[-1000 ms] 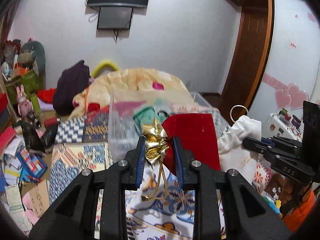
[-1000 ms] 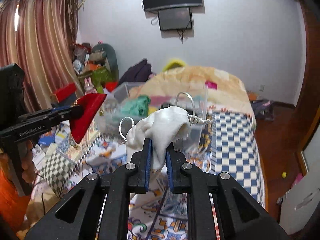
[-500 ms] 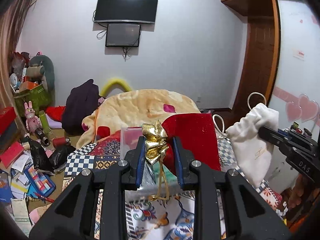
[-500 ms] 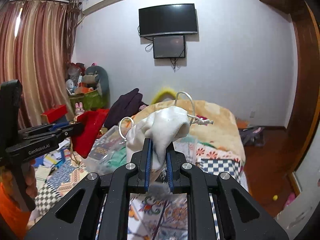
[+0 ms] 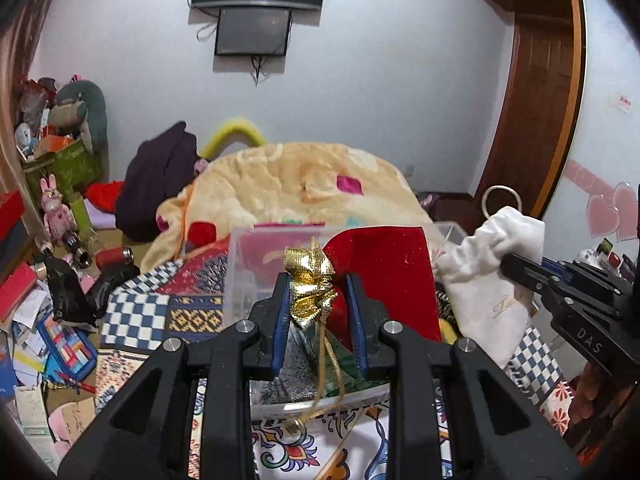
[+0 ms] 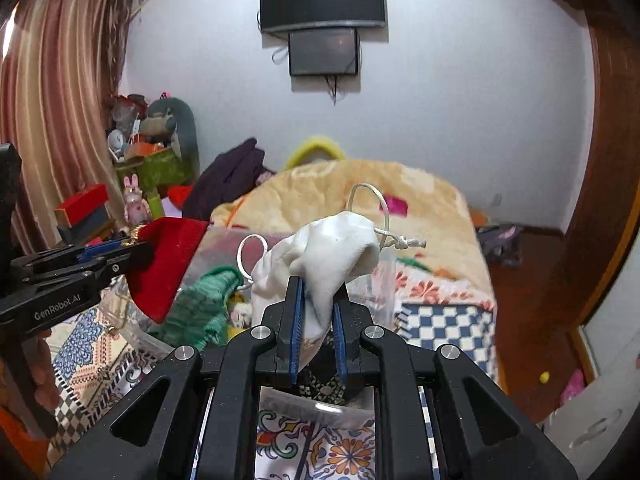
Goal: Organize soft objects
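My left gripper (image 5: 316,292) is shut on the gold-trimmed neck of a red velvet pouch (image 5: 384,272), held above a clear plastic bin (image 5: 248,276). The pouch's gold cord hangs down between the fingers. My right gripper (image 6: 318,300) is shut on a white drawstring pouch (image 6: 324,252), also over the bin (image 6: 380,280). Each gripper shows in the other view: the right one with the white pouch (image 5: 488,276) at the right, the left one with the red pouch (image 6: 164,256) at the left. A green knitted piece (image 6: 204,304) lies in the bin.
The bin stands on a patterned bedspread (image 5: 320,448). A yellow blanket (image 5: 288,188) is heaped behind it, with dark clothing (image 5: 160,176) beside. The floor at left holds clutter, a pink bunny toy (image 5: 54,208) and boxes. A wooden door (image 5: 532,116) is at right.
Both grippers have tilted and come back down towards the bin with their pouches still held. The bin now fills more of the view under both.
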`<control>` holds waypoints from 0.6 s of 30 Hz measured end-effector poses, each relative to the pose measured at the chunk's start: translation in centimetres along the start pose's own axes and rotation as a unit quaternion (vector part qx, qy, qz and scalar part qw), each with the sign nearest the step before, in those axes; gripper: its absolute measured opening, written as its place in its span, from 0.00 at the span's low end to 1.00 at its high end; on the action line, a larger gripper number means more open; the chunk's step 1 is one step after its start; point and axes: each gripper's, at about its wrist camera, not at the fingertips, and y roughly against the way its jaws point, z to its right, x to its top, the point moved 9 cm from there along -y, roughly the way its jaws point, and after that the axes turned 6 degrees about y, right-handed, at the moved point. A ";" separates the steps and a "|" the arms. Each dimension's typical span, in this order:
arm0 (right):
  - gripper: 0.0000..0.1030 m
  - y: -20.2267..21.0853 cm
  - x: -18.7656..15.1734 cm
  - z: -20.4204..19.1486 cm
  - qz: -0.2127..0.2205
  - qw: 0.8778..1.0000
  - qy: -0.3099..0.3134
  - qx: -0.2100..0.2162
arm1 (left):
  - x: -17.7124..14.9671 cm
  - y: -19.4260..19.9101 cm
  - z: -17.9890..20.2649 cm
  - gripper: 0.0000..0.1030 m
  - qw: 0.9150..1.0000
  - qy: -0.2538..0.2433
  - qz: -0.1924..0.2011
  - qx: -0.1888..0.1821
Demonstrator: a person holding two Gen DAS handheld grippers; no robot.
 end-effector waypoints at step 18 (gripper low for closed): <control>0.47 -0.8 -1.0 -0.1 -0.035 0.999 -0.011 0.007 | -1.7 -0.8 0.2 0.45 0.999 -0.001 -0.036 -0.010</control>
